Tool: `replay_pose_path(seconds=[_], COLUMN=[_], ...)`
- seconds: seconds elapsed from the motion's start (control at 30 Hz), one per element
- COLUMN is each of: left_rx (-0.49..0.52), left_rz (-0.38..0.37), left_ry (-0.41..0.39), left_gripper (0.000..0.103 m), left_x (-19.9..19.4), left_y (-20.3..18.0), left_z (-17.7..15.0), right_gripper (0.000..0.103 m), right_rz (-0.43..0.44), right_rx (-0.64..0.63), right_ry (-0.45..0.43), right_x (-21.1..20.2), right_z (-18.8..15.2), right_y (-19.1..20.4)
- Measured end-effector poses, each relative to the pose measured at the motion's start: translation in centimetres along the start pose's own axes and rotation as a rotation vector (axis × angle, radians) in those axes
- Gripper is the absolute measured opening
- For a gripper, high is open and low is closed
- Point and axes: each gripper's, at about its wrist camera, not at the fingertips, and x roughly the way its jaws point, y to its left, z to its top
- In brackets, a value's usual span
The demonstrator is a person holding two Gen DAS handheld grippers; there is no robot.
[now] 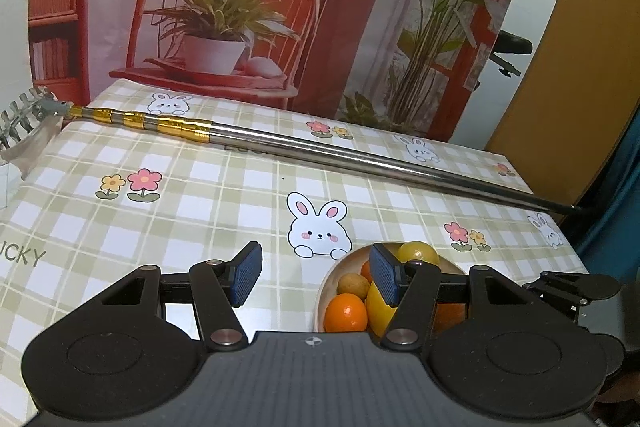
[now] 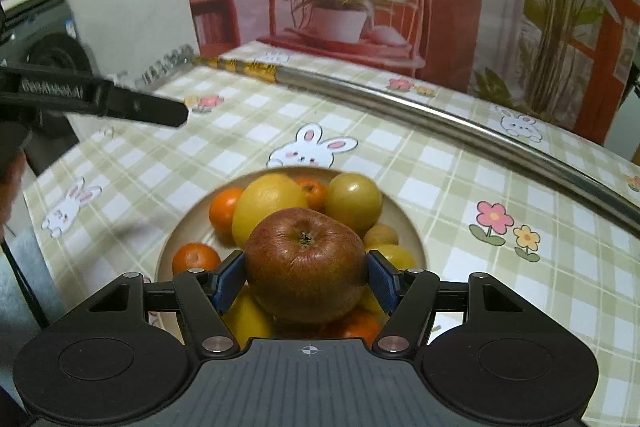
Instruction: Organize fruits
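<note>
The tabletop [image 2: 460, 195], under a green checked cloth printed with rabbits and flowers, carries a long telescopic metal rod [image 1: 320, 151] lying across its far side, a comb-like head at one end. Nearer sits a pale bowl [image 2: 412, 227] heaped with fruit: a large yellow citrus [image 2: 268, 203], a yellow-green round fruit [image 2: 354, 201], several small oranges [image 2: 196, 257] and a little tan fruit [image 2: 382, 235] tucked near the rim. The right gripper [image 2: 306, 281] has its jaws closed around a red-brown apple [image 2: 306, 267], blue pads pressing its two flanks, and holds it directly over the pile; whether the apple already rests on the fruit beneath or hangs just clear cannot be told. The left gripper [image 1: 316, 277] hovers beside the bowl with its jaws wide and nothing between them, the right-hand pad [image 1: 383, 277] over the bowl's edge. The main risk appears to be the heap itself: it is already crowded and rounded, so an apple released on top may roll off over the low rim onto the cloth, or nudge a small orange out. The apple's skin looks smooth and the grip sits low on its sides, so a tilt could let it slip. The idle left jaws, near the rim, might bump the bowl.
</note>
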Motion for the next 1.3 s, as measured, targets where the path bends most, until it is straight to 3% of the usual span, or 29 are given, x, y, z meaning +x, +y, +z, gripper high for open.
replay_pose_path(seconds=[0.33,0.6,0.9,1.1,1.17,1.3], left_rx=[0.010,0.040,0.068,0.084,0.085,0.088], left_rz=[0.002,0.000,0.007,-0.005,-0.011,-0.019], left_ry=[-0.004,-0.014,-0.037,-0.073,-0.087,-0.103], left_gripper=[0.062,0.063,0.070,0.091,0.099,0.100], left_x=[-0.5,-1.2,-2.4,-3.6,-4.0,-4.9], left_y=[-0.2,-0.8,-1.6,-2.2,-2.4,-3.0], left_z=[0.1,0.1,0.4,0.9,1.2,1.8], right_gripper=[0.063,0.063,0.082,0.103,0.103,0.103], right_rz=[-0.008,0.010,-0.050,-0.084,-0.089,-0.104], right_rx=[0.013,0.084,0.163,0.209,0.221,0.259], right_ry=[0.015,-0.028,-0.080,-0.148,-0.165,-0.182], right_x=[0.1,-1.8,-4.3,-6.3,-6.9,-7.9], right_z=[0.3,0.6,0.6,0.9,1.0,1.2], right_y=[0.1,-0.8,-1.6,-2.3,-2.5,-3.1])
